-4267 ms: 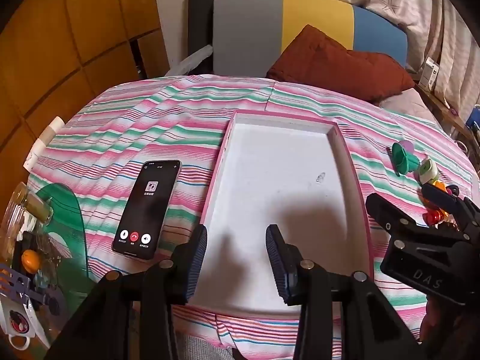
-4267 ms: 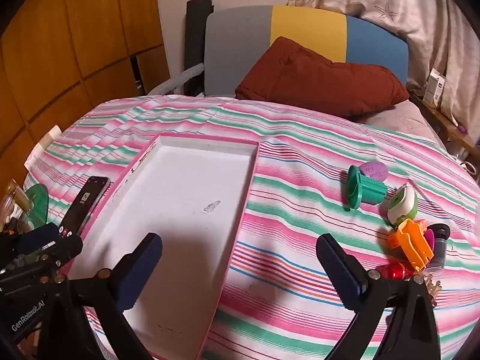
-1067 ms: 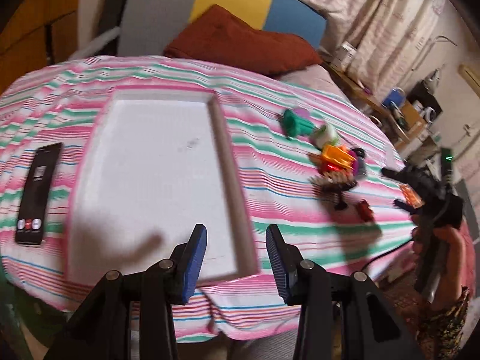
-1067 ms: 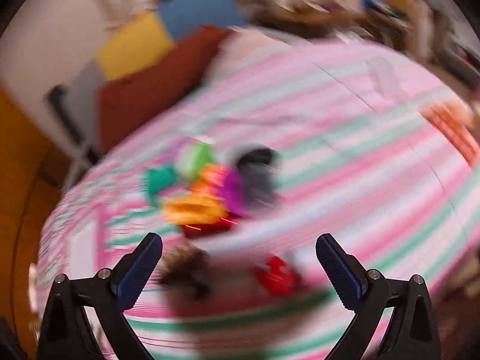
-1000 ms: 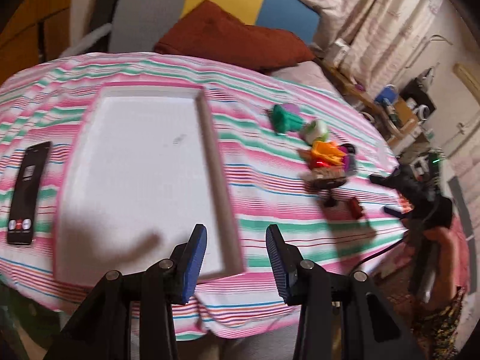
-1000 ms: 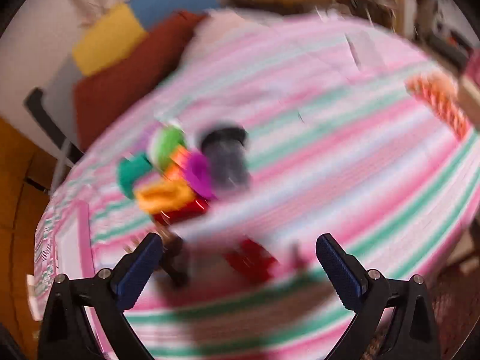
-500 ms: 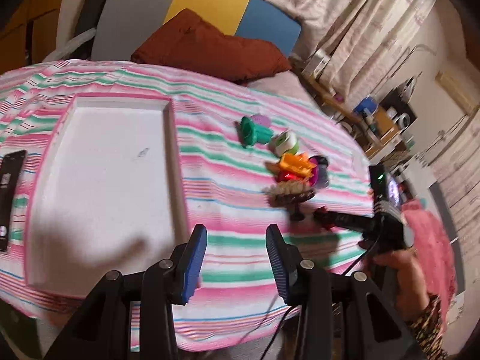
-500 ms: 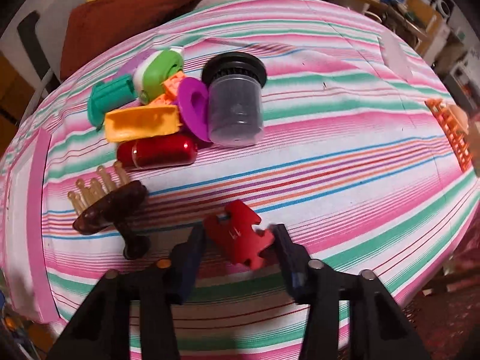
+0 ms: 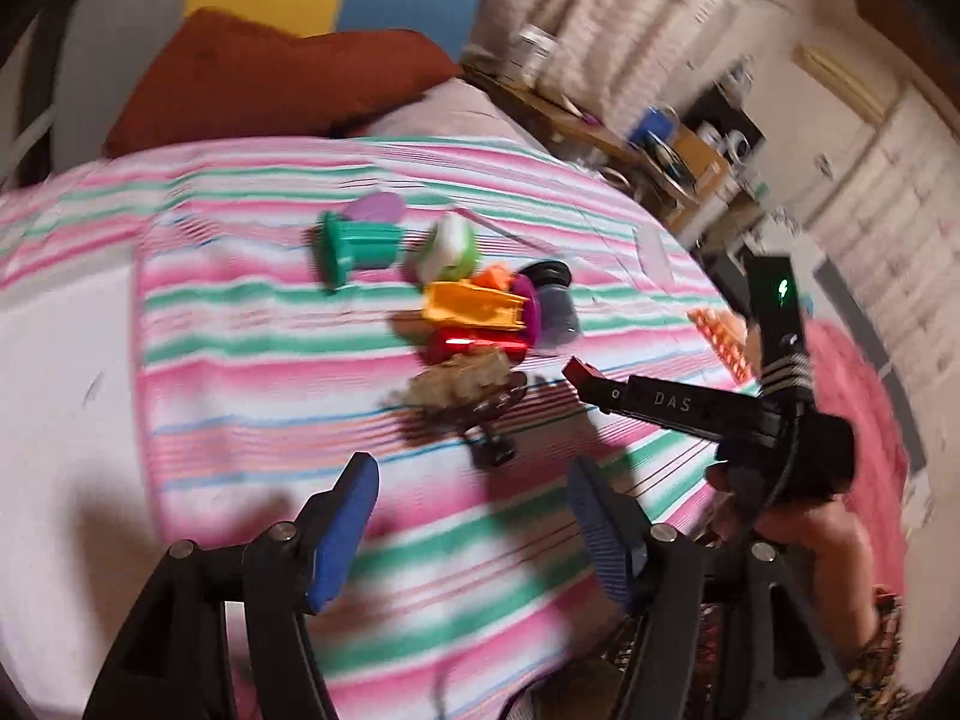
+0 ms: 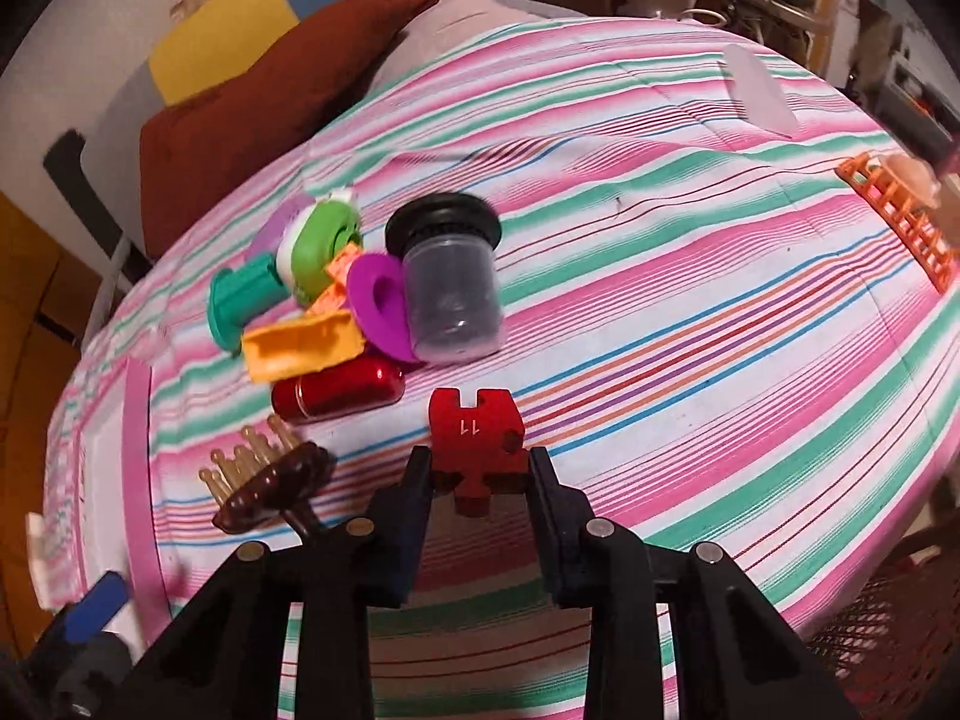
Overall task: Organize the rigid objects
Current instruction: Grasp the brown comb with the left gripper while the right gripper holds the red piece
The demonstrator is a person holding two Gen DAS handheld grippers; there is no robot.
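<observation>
Left view is smeared with motion blur, the white tray (image 9: pixel 54 420) cut off at the edge and the brown brush (image 9: pixel 462 390) just a fuzzy lump. The left gripper (image 9: pixel 474 531), half a second ago narrow, now gapes wide and empty. The right gripper (image 10: pixel 480 474) has clamped the flat, notched red puzzle piece (image 10: pixel 477 435) above the striped bedspread (image 10: pixel 690 312), beside the glossy red cylinder (image 10: pixel 339 396).

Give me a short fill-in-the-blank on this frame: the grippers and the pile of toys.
1. The right gripper is shut on a ____ puzzle-shaped piece.
2. The left gripper is open and holds ____.
3. The clear jar has a ____ lid.

Missing words: red; nothing; black
</observation>
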